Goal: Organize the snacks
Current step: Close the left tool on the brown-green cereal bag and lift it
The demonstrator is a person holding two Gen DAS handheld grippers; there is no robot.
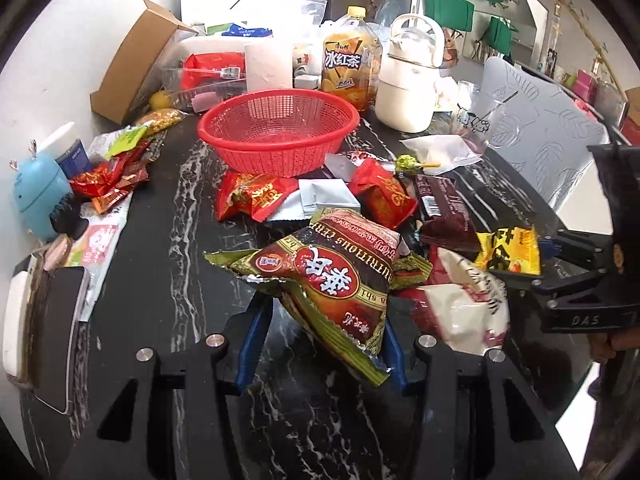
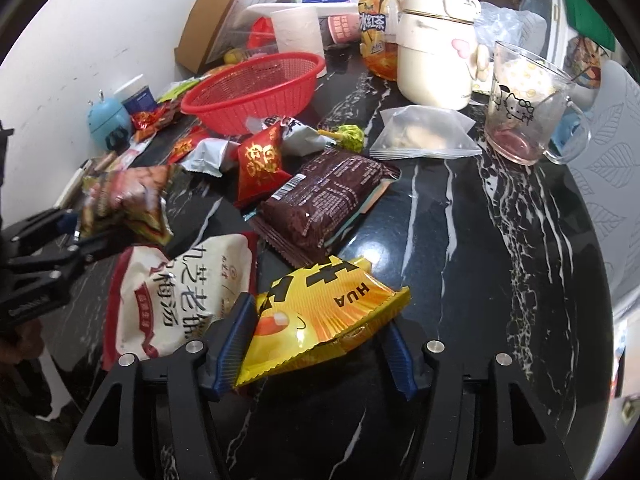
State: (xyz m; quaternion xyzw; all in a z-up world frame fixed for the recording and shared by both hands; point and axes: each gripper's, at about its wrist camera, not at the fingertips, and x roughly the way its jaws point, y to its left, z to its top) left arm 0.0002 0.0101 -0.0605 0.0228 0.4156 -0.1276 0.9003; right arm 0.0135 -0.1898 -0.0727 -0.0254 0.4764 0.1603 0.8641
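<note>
The left gripper (image 1: 320, 320) is clenched on a green-and-brown cereal packet (image 1: 332, 280), whose lower corner sits between the two blue fingers (image 1: 252, 344); the packet is lifted off the black marble table (image 1: 160, 240) and tilts up toward 12 o'clock from the gripper. Beyond it at 12 o'clock stands the empty red basket (image 1: 276, 136), with red snack packets (image 1: 256, 196) and a silver pouch (image 1: 324, 196) just in front of the basket's base.

The right gripper (image 2: 316, 340) grasps a yellow snack bag (image 2: 320, 316) by its near edge, the bag fanning out toward 12 o'clock between the fingers. Touching the bag at its 10 o'clock lies a white-and-red plum soup pouch (image 2: 180, 300). A dark brown biscuit pack (image 2: 324, 196) lies at 12 o'clock, near the yellow bag and apart from it. The red basket is farther off at 11 o'clock. A clear glass mug (image 2: 524, 108) stands at 1 o'clock, well apart, beside a cream kettle (image 2: 436, 56) and an iced tea bottle (image 2: 376, 28).
</note>
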